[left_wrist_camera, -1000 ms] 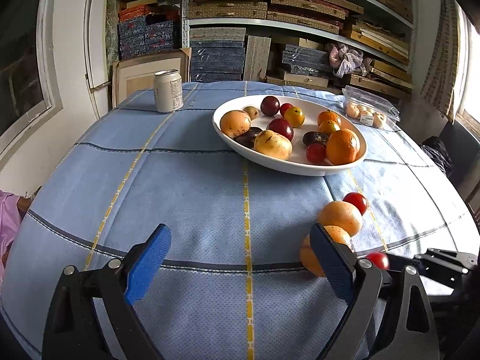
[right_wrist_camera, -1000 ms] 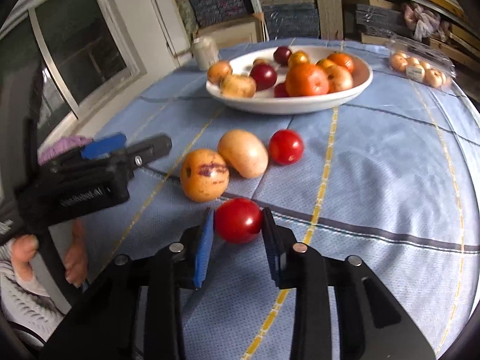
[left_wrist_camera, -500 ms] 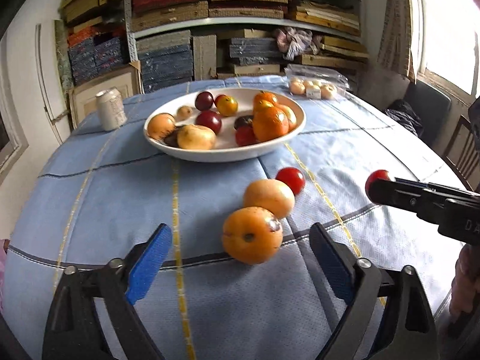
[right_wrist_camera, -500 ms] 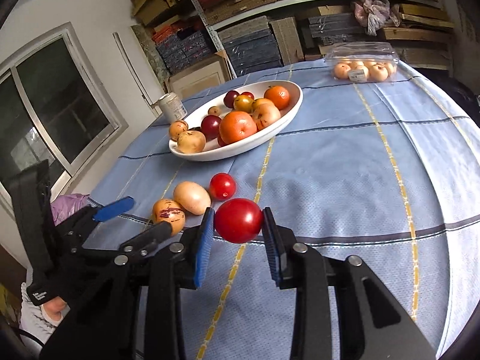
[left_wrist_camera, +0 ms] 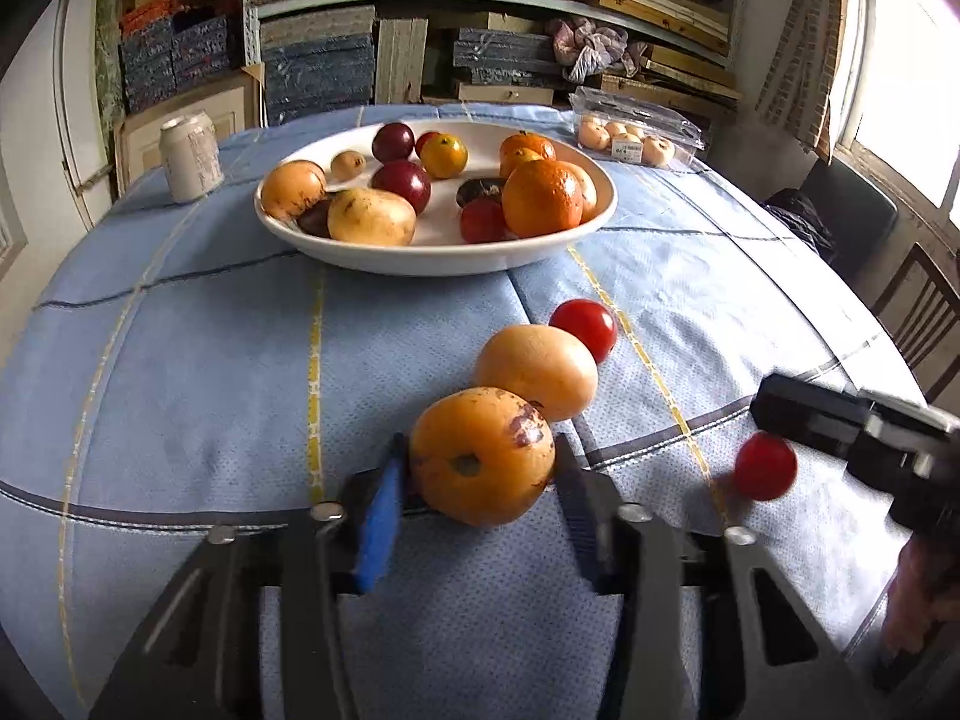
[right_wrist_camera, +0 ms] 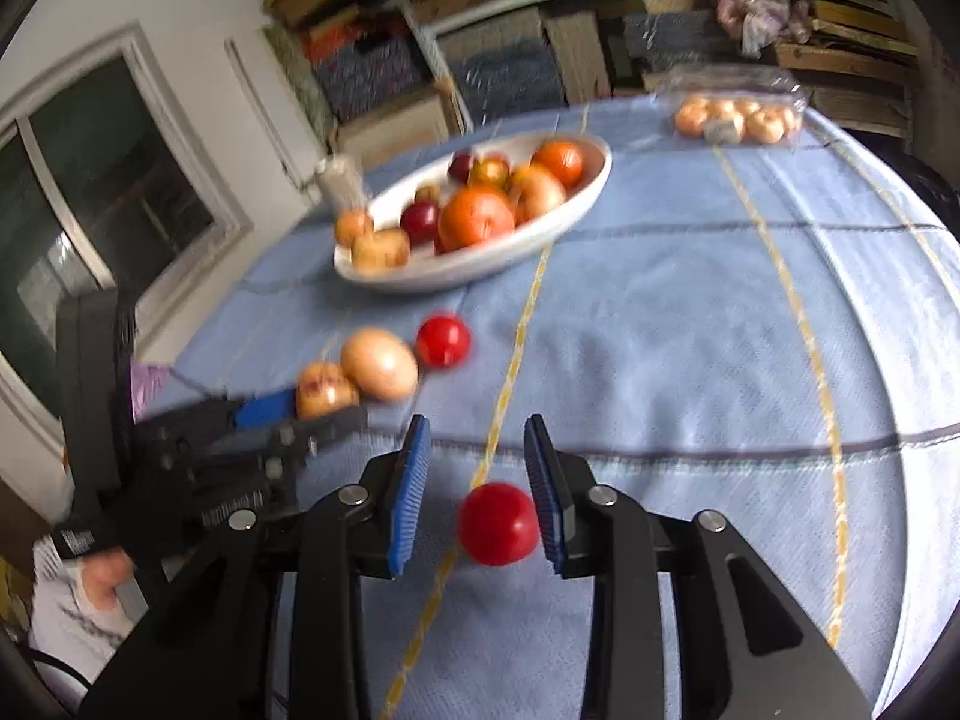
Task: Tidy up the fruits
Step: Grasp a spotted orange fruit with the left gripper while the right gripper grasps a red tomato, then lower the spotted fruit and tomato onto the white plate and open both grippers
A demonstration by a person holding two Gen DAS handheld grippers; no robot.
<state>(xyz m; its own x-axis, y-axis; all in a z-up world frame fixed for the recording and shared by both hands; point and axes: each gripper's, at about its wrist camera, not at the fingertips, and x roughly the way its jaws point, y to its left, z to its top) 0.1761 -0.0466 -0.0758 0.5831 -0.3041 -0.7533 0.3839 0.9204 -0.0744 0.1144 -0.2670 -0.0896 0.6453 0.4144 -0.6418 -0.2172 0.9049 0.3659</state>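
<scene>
My left gripper (left_wrist_camera: 480, 474) is shut on a bruised orange fruit (left_wrist_camera: 482, 455) low over the blue tablecloth. Behind it lie a pale orange fruit (left_wrist_camera: 537, 371) and a red tomato (left_wrist_camera: 584, 321). A white bowl (left_wrist_camera: 432, 258) of several fruits stands farther back. My right gripper (right_wrist_camera: 477, 468) is open; a red tomato (right_wrist_camera: 497, 523) sits loose between its jaws, against the right pad, apart from the left pad. That tomato also shows in the left wrist view (left_wrist_camera: 765, 465), below the right gripper's fingertips (left_wrist_camera: 786, 405). The left gripper shows in the right wrist view (right_wrist_camera: 312, 405).
A drink can (left_wrist_camera: 191, 157) stands at the back left. A clear plastic box of small fruits (left_wrist_camera: 630, 133) lies at the back right. Shelves of stacked boxes stand behind the table. A chair (left_wrist_camera: 918, 312) stands at the right edge.
My left gripper moved forward and closed on the bruised orange fruit. My right gripper opened and let go of the red tomato, which now sits lower between the jaws.
</scene>
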